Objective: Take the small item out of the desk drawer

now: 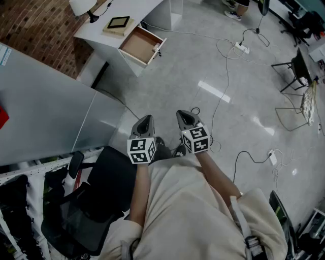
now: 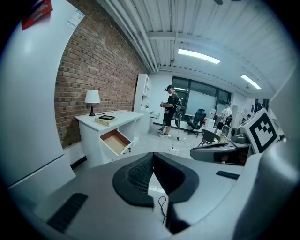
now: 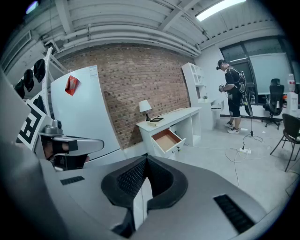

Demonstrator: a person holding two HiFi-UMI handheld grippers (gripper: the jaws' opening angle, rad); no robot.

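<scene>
The white desk point(image 1: 139, 9) stands far ahead at the brick wall, and its wooden drawer point(image 1: 140, 45) is pulled out. The drawer point(image 2: 115, 141) shows a bare brown bottom in both gripper views point(image 3: 167, 139); I see no small item in it from here. My left gripper point(image 1: 147, 119) and right gripper point(image 1: 184, 114) are held side by side in front of my body, well short of the desk. The left gripper point(image 2: 152, 154) is shut with nothing between its pads. My right gripper point(image 3: 146, 158) also has its tips together and holds nothing.
A table lamp point(image 1: 84, 6) and a book with a tablet point(image 1: 119, 24) sit on the desk. A white cabinet point(image 1: 45, 106) and a black office chair point(image 1: 86, 203) are at my left. Cables and a power strip point(image 1: 242, 48) lie on the floor. A person point(image 3: 233, 101) stands far off.
</scene>
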